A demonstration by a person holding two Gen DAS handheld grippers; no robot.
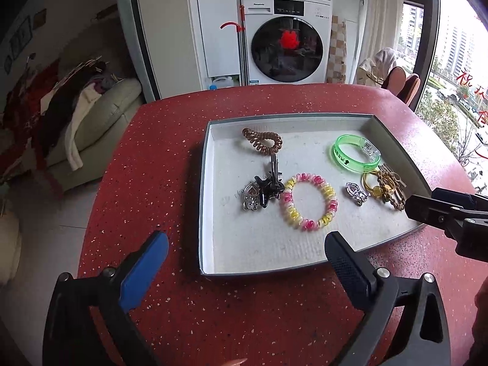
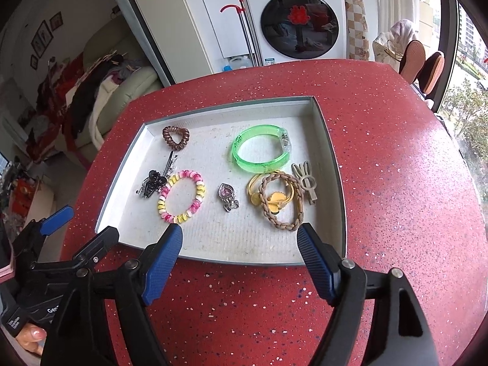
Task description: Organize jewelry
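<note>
A shallow white tray (image 1: 210, 201) (image 2: 331, 164) on the red table holds jewelry: a brown coil tie (image 1: 263, 141) (image 2: 176, 137), a green bangle (image 1: 355, 153) (image 2: 260, 152), a pink-and-yellow bead bracelet (image 1: 309, 202) (image 2: 181, 196), a black claw clip (image 1: 268, 189) (image 2: 152, 184), a silver heart charm (image 1: 356, 193) (image 2: 227, 195), and braided tan and yellow ties (image 1: 385, 189) (image 2: 282, 201). My left gripper (image 1: 247, 254) is open and empty at the tray's near edge. My right gripper (image 2: 239, 238) is open and empty over the near edge.
The red speckled table (image 1: 152, 183) (image 2: 396, 183) ends behind the tray. A washing machine (image 1: 285, 36) stands beyond, a sofa with clothes (image 1: 76, 116) to the left, chairs and a window (image 2: 427, 64) to the right.
</note>
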